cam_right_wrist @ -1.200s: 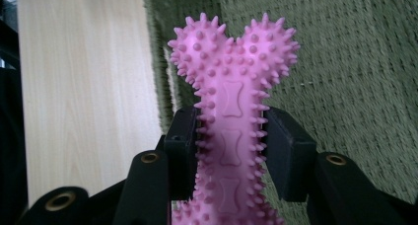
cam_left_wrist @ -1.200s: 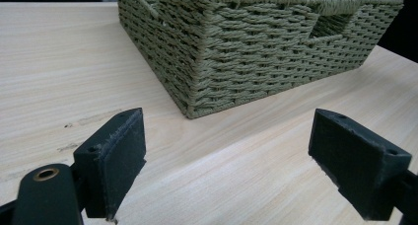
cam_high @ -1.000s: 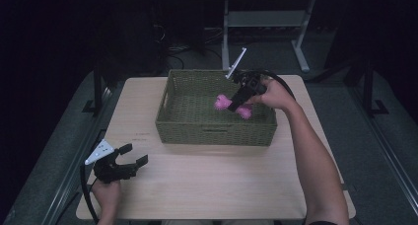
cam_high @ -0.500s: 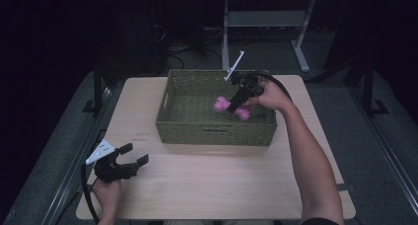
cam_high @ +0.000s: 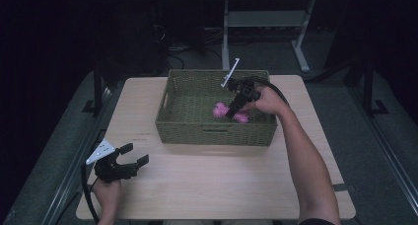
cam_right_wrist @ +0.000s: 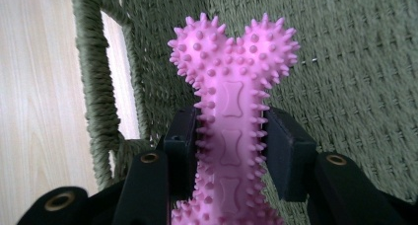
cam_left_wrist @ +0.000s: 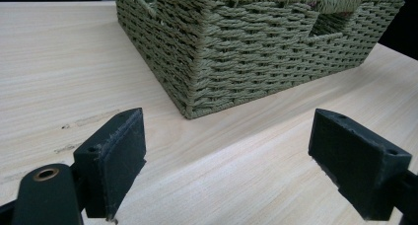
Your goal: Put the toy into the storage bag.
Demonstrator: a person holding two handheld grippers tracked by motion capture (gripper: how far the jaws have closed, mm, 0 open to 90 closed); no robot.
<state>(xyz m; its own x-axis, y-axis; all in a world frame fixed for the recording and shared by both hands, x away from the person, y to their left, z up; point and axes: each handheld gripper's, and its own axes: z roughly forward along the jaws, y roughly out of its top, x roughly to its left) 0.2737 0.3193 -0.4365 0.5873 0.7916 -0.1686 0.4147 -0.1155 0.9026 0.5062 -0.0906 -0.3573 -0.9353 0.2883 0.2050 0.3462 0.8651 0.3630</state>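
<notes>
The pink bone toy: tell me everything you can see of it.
The pink bone toy looks like soft rubber, studded all over with small spikes, with little bone shapes pressed into its narrow shaft and a two-lobed knob at the end. The right gripper is shut on the shaft, one black finger against each side. In the high view it lies roughly level inside the green woven basket, near the right end; whether it touches the bottom cannot be told.

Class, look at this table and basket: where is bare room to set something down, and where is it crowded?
Free: the table in front of the green woven basket, between the left hand-held gripper and the right forearm; also the basket's left half. Crowded: the basket's right half, where the right hand-held gripper grips the pink spiky bone toy.
</notes>
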